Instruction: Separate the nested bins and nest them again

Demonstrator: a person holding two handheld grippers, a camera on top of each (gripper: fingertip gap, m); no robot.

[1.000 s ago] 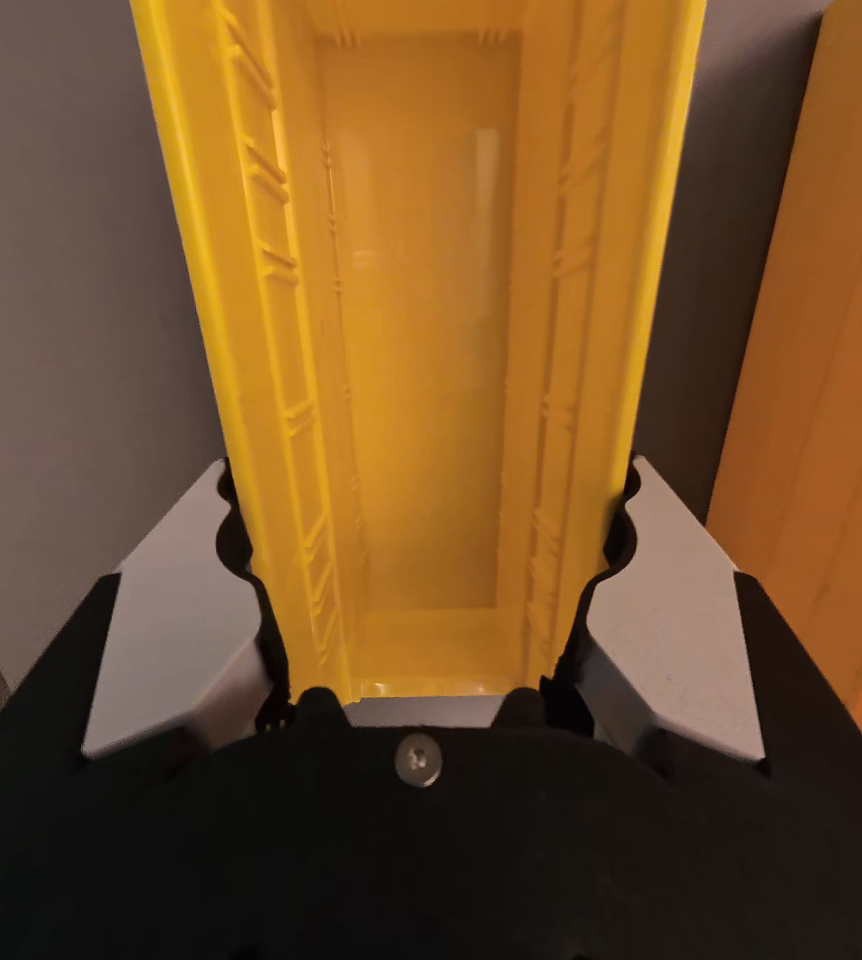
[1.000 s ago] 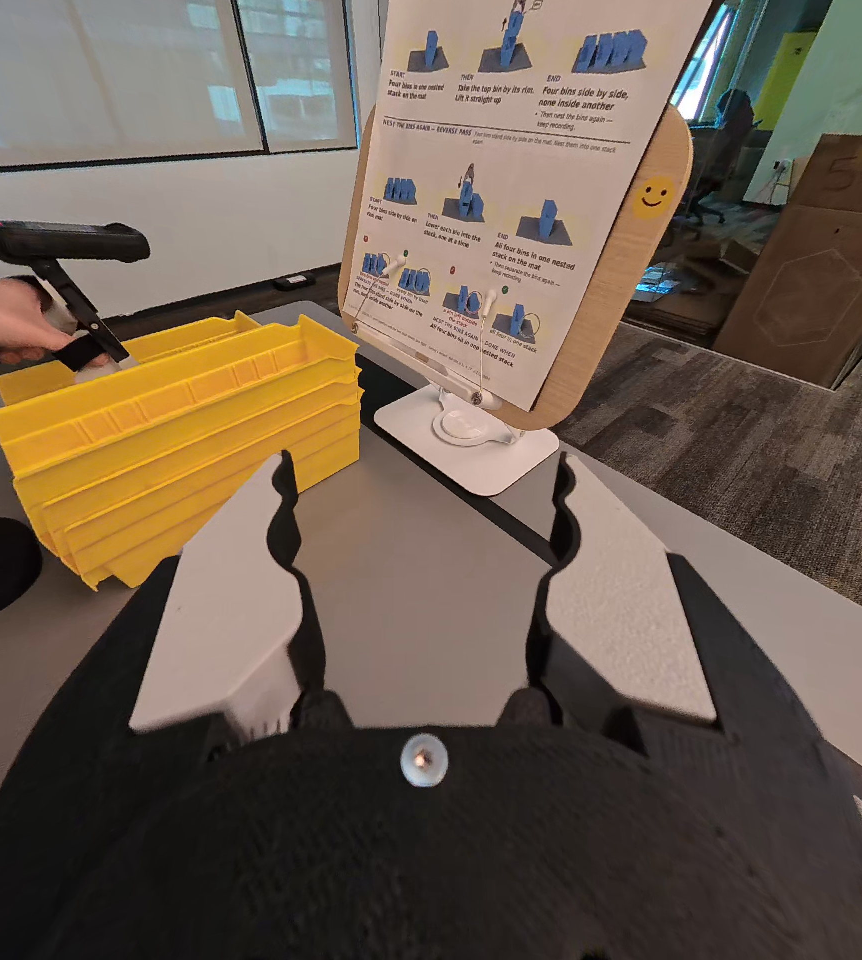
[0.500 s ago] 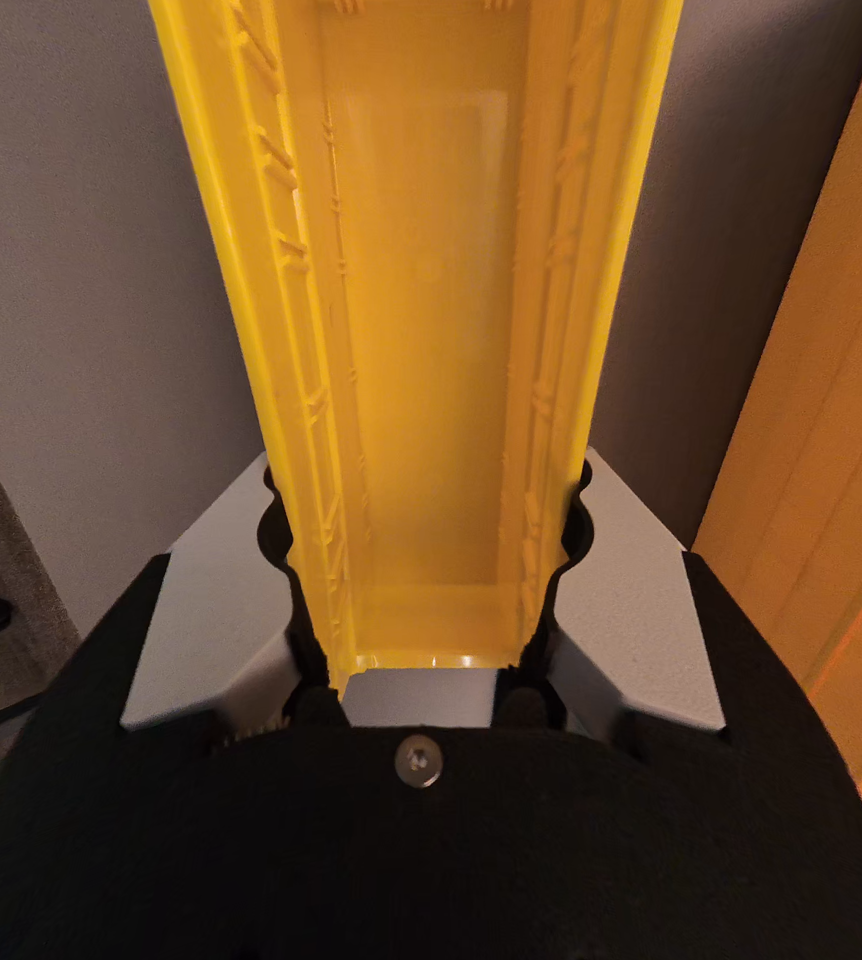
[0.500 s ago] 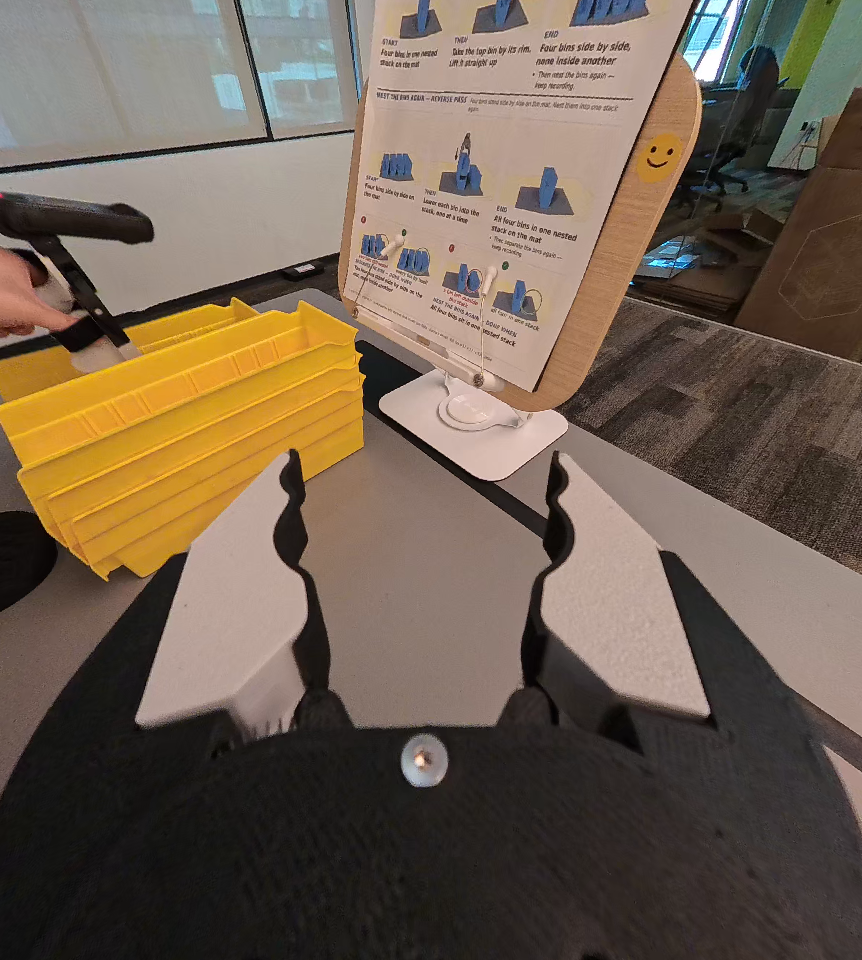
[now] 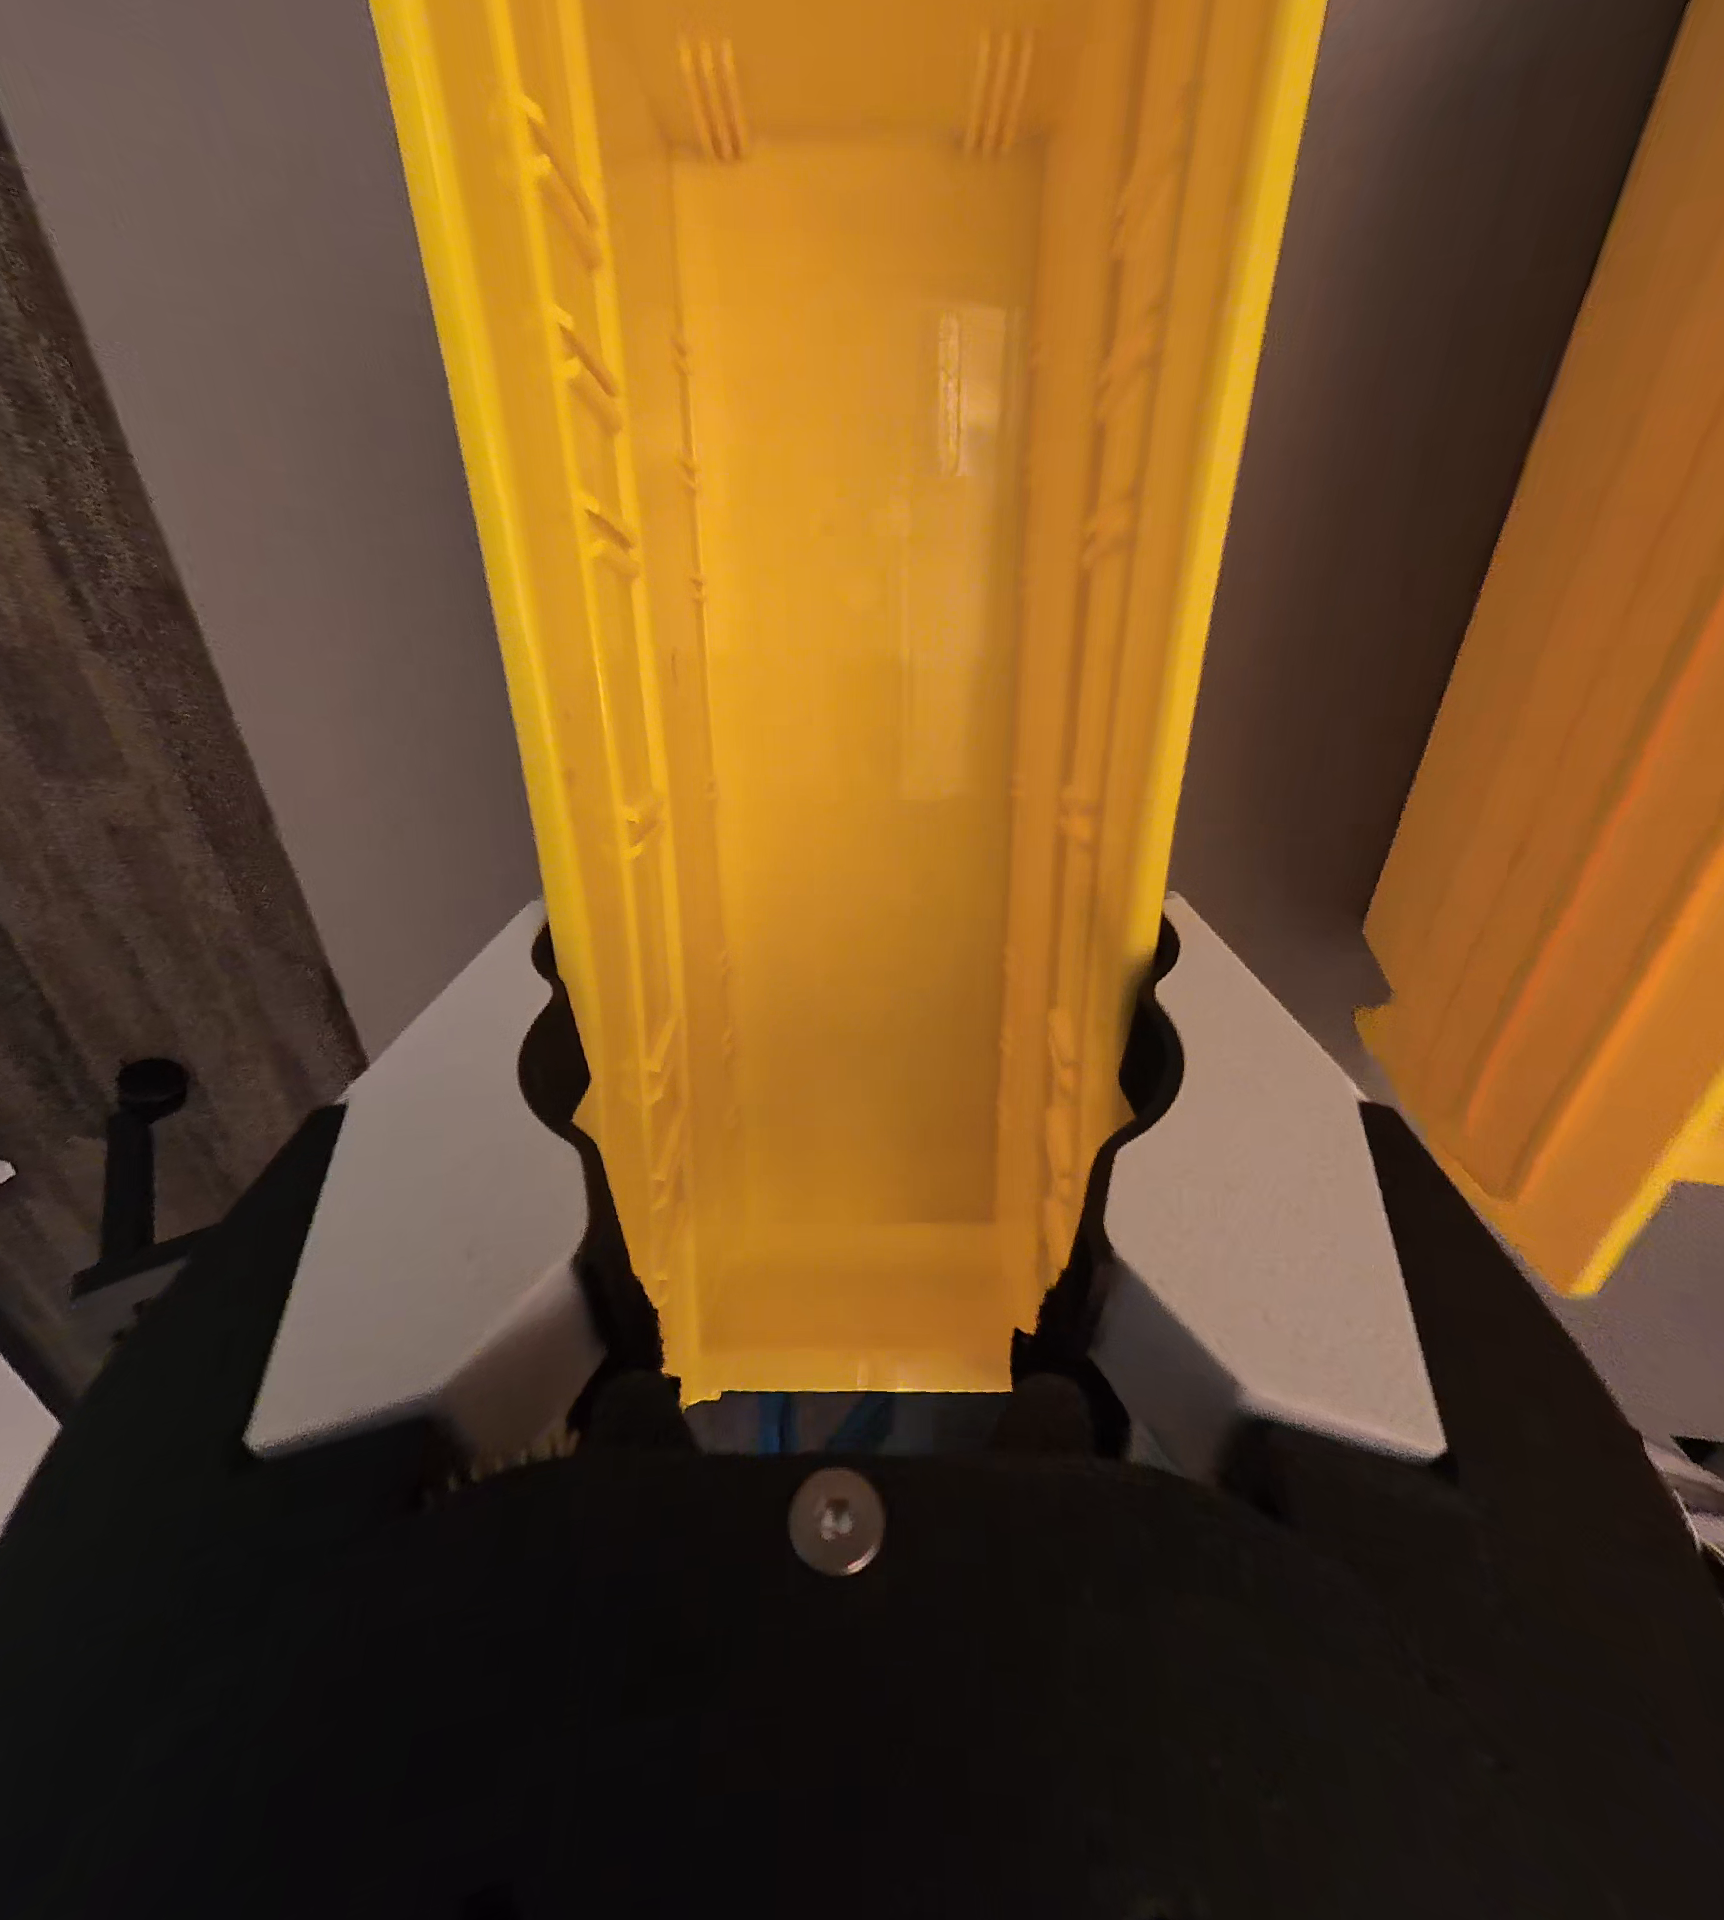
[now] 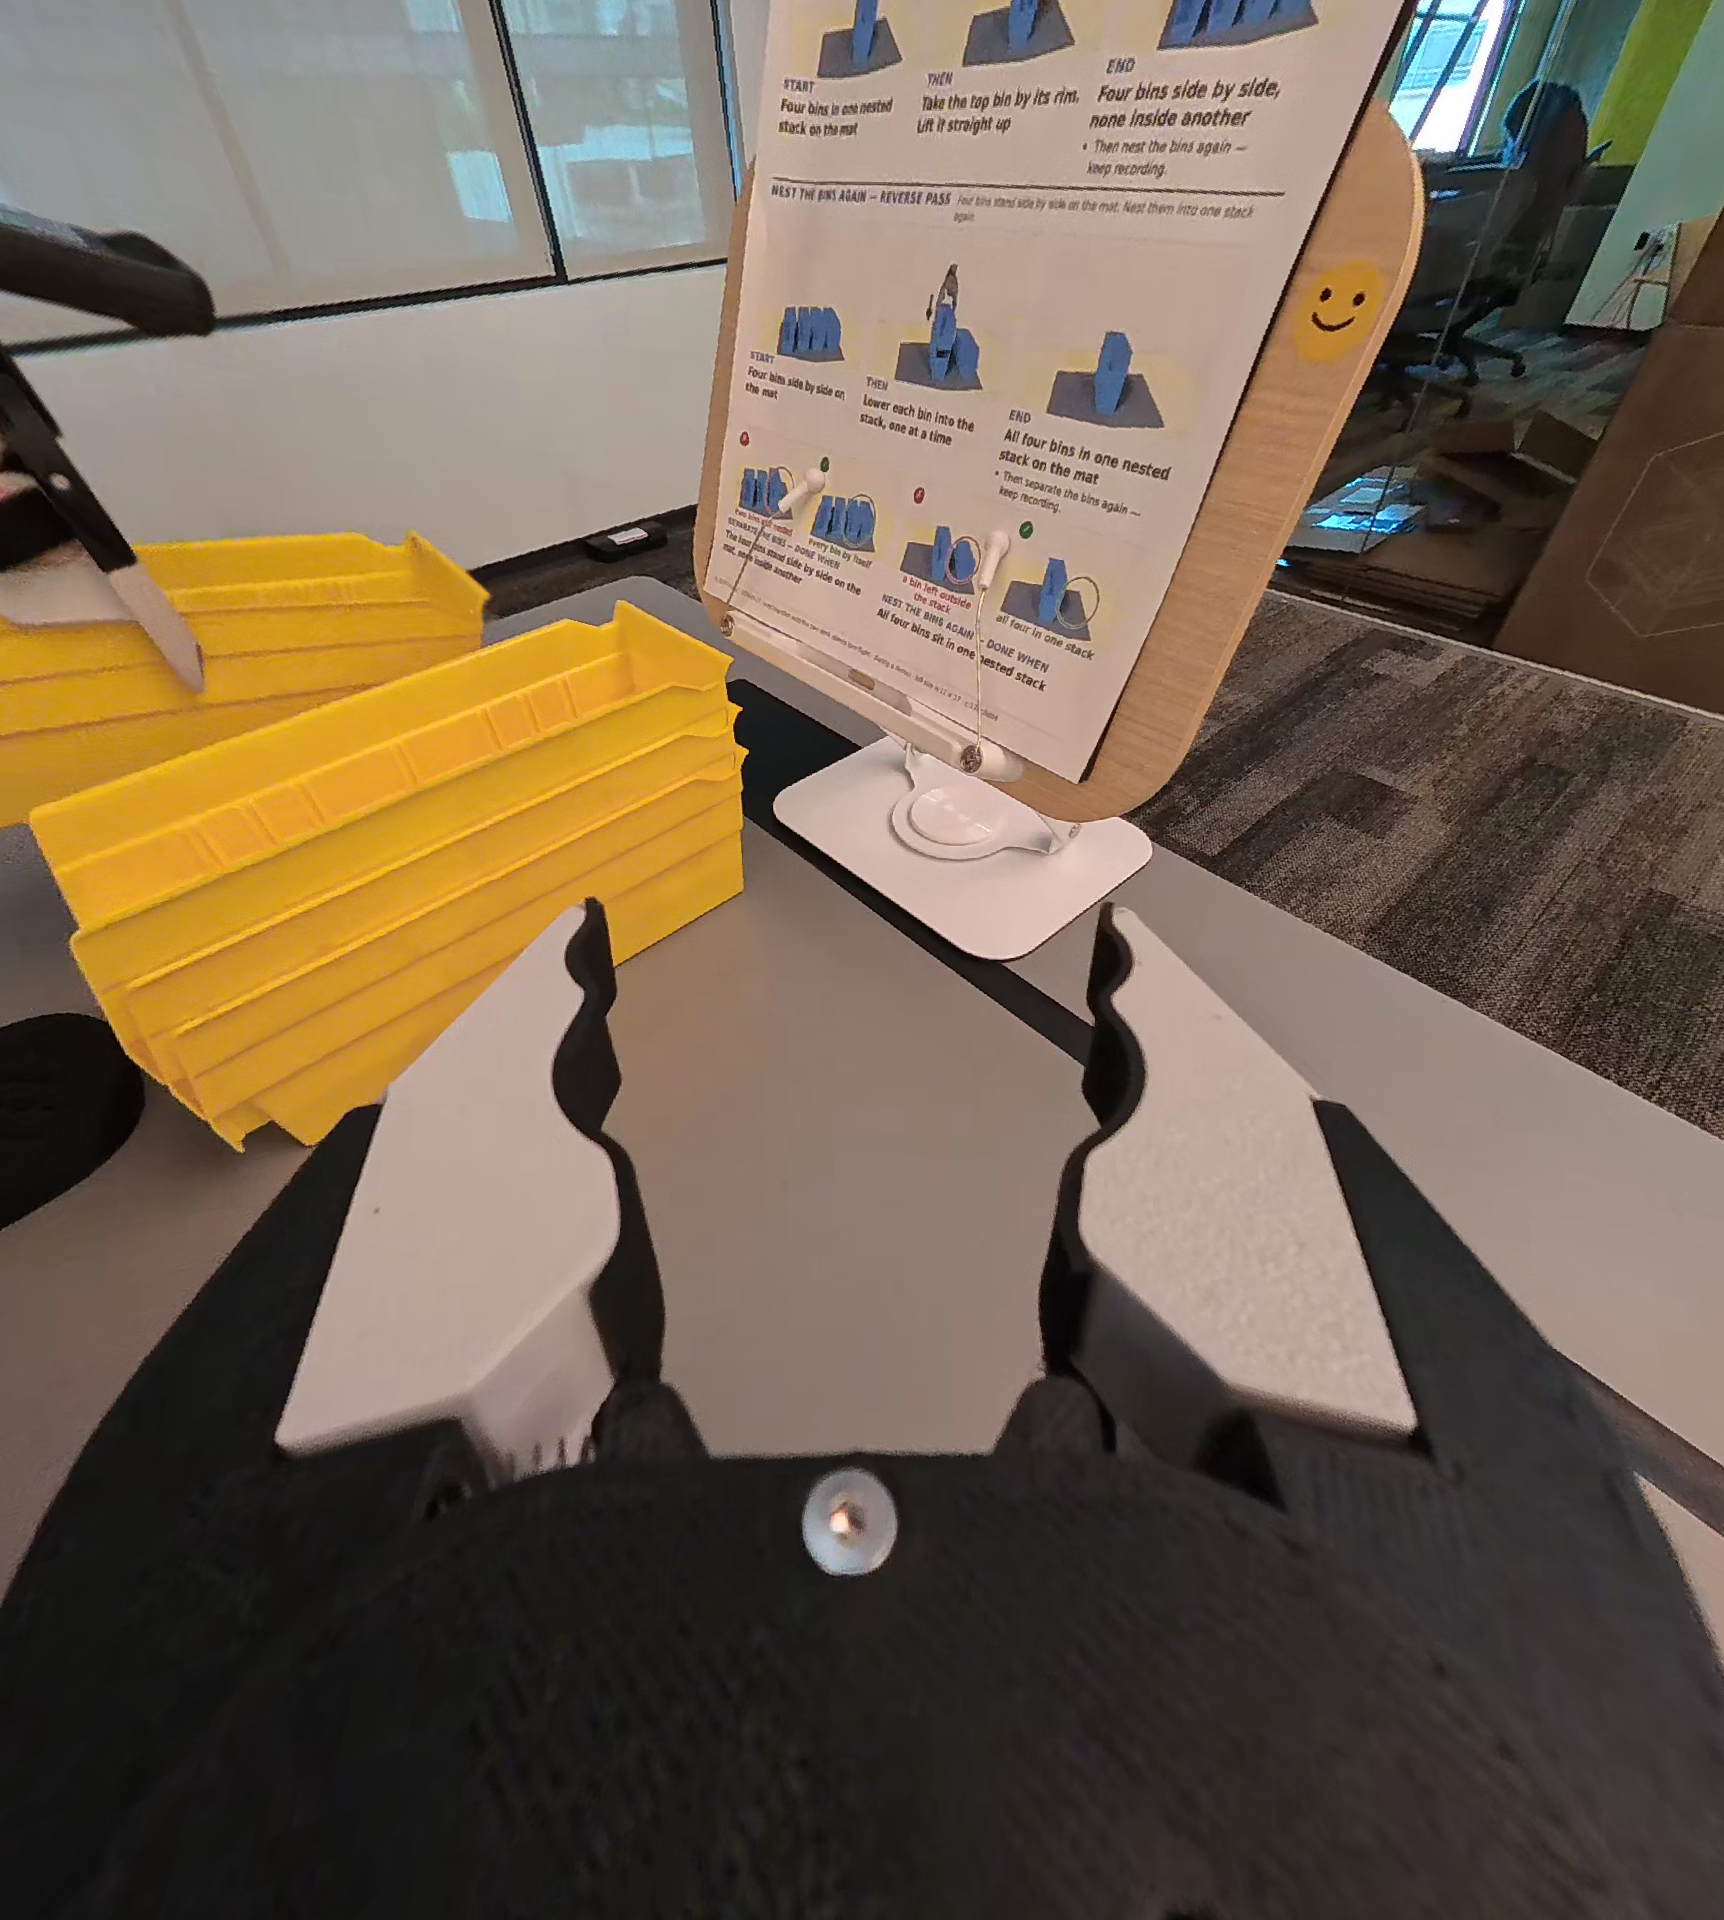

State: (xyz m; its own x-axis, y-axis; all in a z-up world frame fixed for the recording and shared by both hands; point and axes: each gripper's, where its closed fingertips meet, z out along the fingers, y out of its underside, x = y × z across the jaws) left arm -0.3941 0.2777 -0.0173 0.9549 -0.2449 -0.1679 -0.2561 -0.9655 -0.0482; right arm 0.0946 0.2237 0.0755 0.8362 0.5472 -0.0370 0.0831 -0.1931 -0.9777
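My left claw (image 5: 853, 935) clamps a yellow bin (image 5: 858, 623); my right claw (image 6: 842, 925) is released over the grey table (image 6: 837, 1143). Left: nested yellow bins (image 6: 401, 883). Far: instruction board (image 6: 1024, 395), carpeted floor (image 6: 1512, 831), windows (image 6: 318, 135).

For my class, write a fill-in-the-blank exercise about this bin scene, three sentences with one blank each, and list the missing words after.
1. The bin clamped in the left claw is coloured ____.
2. The right claw hovers over the grey table with its fingers ____ and nothing between them.
3. The instruction sheet is mounted on a board standing on a ____ base.

Missing words: yellow; open; white
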